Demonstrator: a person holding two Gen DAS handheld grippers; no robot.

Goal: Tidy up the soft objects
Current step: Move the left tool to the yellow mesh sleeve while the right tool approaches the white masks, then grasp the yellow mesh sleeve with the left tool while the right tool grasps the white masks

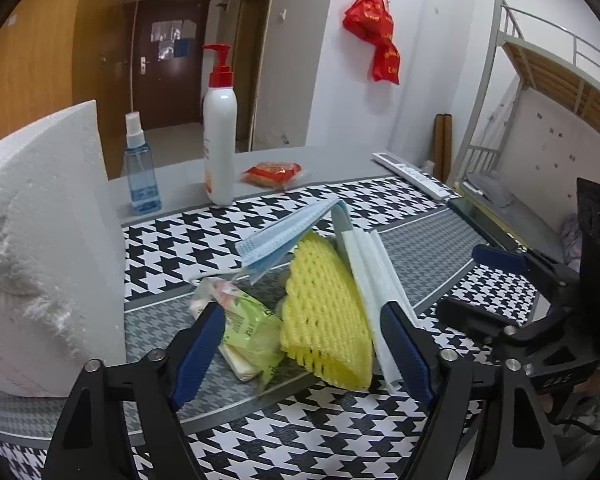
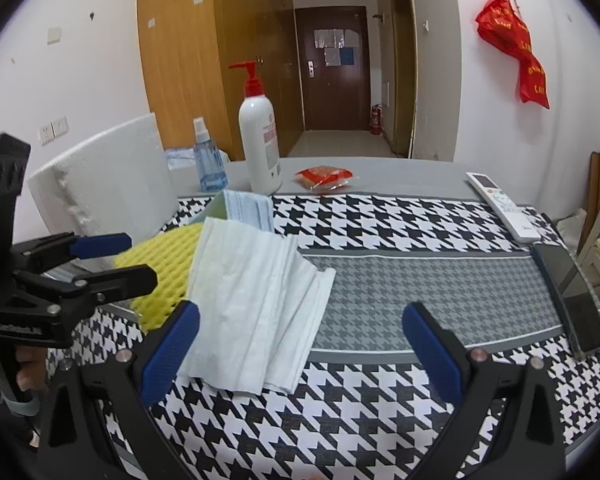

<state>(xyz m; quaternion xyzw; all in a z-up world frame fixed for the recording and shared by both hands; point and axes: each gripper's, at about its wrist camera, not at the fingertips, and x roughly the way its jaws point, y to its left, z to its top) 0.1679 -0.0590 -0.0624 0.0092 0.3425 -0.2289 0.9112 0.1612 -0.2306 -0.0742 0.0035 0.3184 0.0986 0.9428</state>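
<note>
The left claw (image 1: 304,344) stands open, its blue fingers (image 1: 198,350) spread wide on either side of a small pile on the counter (image 1: 420,240). Between the fingers lie a green tissue pack (image 1: 248,332), close against the left finger, and a yellow foam net (image 1: 324,312) beside it toward the right finger. A white mask (image 1: 374,280) leans against the net's far side, its lower edge just at the right finger. A blue mask (image 1: 278,240) lies tilted over the top of the net, ahead of the claw. To the claw's left stands a white foam block (image 1: 48,240); farther ahead are a spray bottle (image 1: 140,168), a pump bottle (image 1: 219,128) and a red packet (image 1: 274,174). The right claw (image 2: 300,354) is open too and holds nothing. The white mask (image 2: 256,300) lies between its fingers, toward the left finger (image 2: 172,354) and seemingly touching its tip, while bare patterned cloth shows before the right finger. The net (image 2: 164,272) sits just left of that mask, with the left claw (image 2: 112,260) at its side. To the right claw's far right lie a remote (image 2: 504,206) and a phone (image 2: 572,296).
</note>
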